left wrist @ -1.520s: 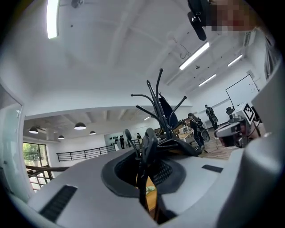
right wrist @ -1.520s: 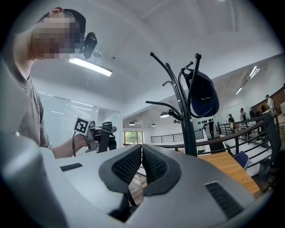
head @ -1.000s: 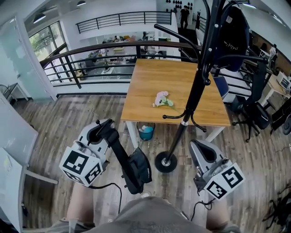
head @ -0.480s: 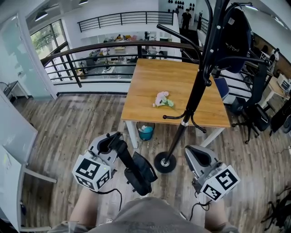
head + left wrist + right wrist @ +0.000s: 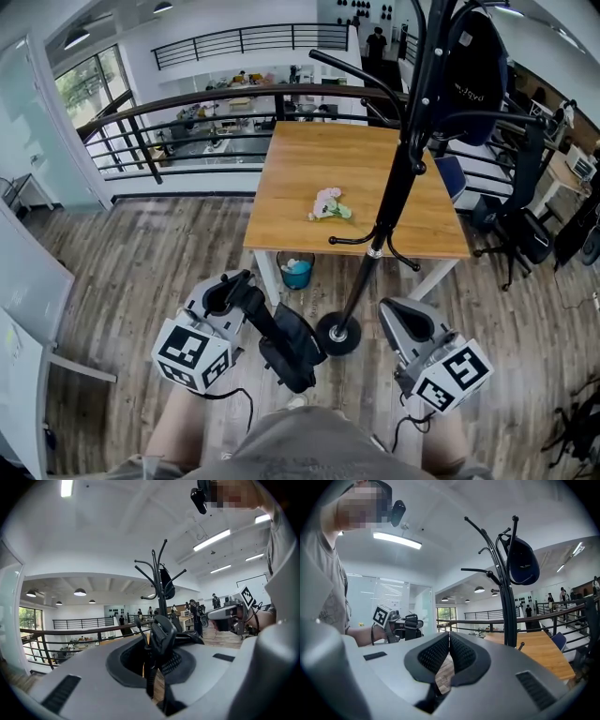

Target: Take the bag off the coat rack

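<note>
A small black bag [image 5: 294, 343] hangs by its strap [image 5: 265, 315] from my left gripper [image 5: 243, 283], low in front of the person. That gripper is shut on the strap [image 5: 151, 667], which runs between its jaws in the left gripper view. The black coat rack [image 5: 394, 178] stands just right of the bag, its round base [image 5: 338, 334] on the floor. A second dark bag [image 5: 466, 66] hangs high on one of its hooks, also seen as bag [image 5: 522, 563]. My right gripper [image 5: 397, 311] is beside the base, shut with nothing in it, pads [image 5: 456, 651] touching.
A wooden table [image 5: 309, 178] with a pink flower bunch [image 5: 328, 203] stands behind the rack. A blue bin [image 5: 296, 271] sits under it. A black railing [image 5: 187, 112] runs along the far side. Office chairs [image 5: 525, 225] stand at the right.
My left gripper has come down and a little to the right with the bag hanging from it, closer to the rack's base. My right gripper has hardly moved.
</note>
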